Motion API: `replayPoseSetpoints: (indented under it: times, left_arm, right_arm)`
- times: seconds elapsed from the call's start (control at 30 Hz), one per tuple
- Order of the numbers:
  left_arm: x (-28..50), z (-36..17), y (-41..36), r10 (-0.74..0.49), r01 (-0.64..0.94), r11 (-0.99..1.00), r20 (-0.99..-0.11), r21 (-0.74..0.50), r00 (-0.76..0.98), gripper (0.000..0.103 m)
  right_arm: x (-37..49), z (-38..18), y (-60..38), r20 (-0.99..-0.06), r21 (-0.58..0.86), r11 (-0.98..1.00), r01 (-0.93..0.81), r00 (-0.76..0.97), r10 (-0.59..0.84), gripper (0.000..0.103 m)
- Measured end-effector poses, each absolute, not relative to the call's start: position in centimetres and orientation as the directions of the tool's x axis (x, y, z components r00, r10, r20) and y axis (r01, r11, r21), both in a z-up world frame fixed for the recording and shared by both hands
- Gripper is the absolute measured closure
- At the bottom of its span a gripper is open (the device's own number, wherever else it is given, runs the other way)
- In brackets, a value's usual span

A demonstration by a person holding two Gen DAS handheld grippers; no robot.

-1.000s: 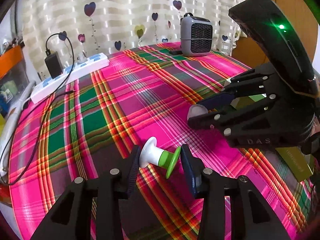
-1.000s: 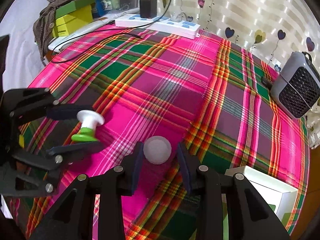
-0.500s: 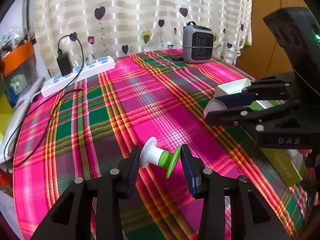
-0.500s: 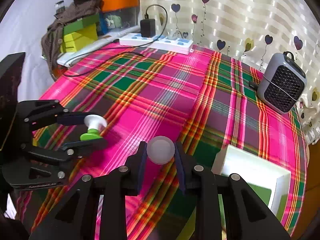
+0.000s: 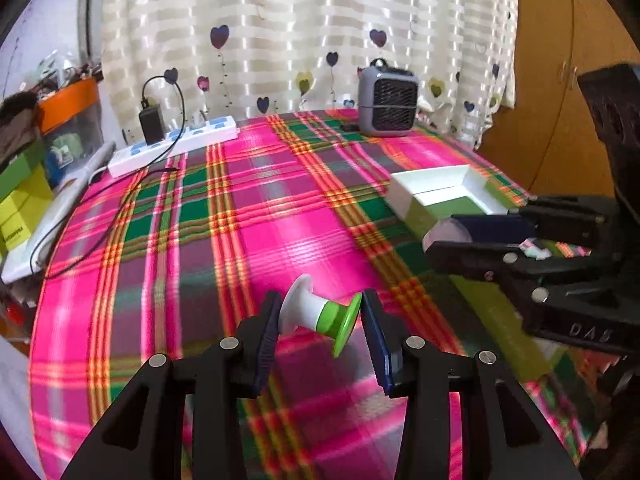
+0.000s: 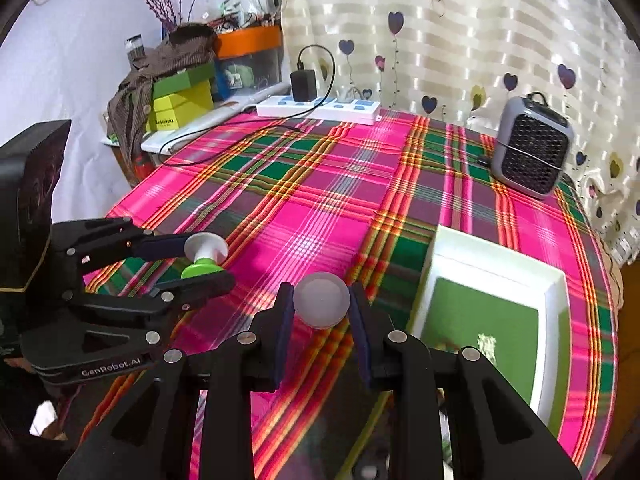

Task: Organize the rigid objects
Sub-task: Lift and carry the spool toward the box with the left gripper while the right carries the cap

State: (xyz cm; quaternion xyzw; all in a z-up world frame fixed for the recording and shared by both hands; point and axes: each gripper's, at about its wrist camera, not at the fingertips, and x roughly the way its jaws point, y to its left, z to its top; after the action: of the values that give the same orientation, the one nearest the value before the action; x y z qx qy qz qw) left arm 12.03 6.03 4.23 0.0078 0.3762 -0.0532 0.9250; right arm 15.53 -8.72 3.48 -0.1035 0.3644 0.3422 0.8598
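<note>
My left gripper (image 5: 318,320) is shut on a white and green spool (image 5: 316,318), held end to end above the plaid tablecloth (image 5: 256,216). It also shows in the right wrist view (image 6: 204,258). My right gripper (image 6: 320,312) is shut on a frosted white ball (image 6: 321,306), lifted above the cloth; in the left wrist view the ball (image 5: 446,234) shows at its fingertips. A white box with a green floor (image 6: 492,300) sits open on the table just right of the right gripper; it also shows in the left wrist view (image 5: 440,194).
A grey mini heater (image 5: 387,102) stands at the far edge by the curtain. A white power strip (image 5: 176,146) with a black charger and cable lies at the far left. Green and yellow boxes (image 6: 180,102) and an orange bin stand beyond the table's left edge.
Both grippers have risen from the cloth with their objects held. The right gripper closed tighter on the ball and moved toward the white box.
</note>
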Motion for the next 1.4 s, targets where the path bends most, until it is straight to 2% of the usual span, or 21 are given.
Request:
replayPoseSetpoints:
  times: [0.47,1.4]
  left_arm:
    - [9.8,4.7,2.8,-0.047,0.017,0.999,-0.668,-0.051,0.743,0.063]
    - [9.4,5.5,-0.3,-0.089,0.065,0.996,-0.656,-0.061,0.75,0.063]
  right_arm:
    - [12.1,3.3,-12.6,-0.65,0.109,0.779,-0.617,0.549,0.526,0.074]
    - [10.9,3.4,-15.6,-0.626,0.144,0.799,-0.584,0.571,0.53,0.074]
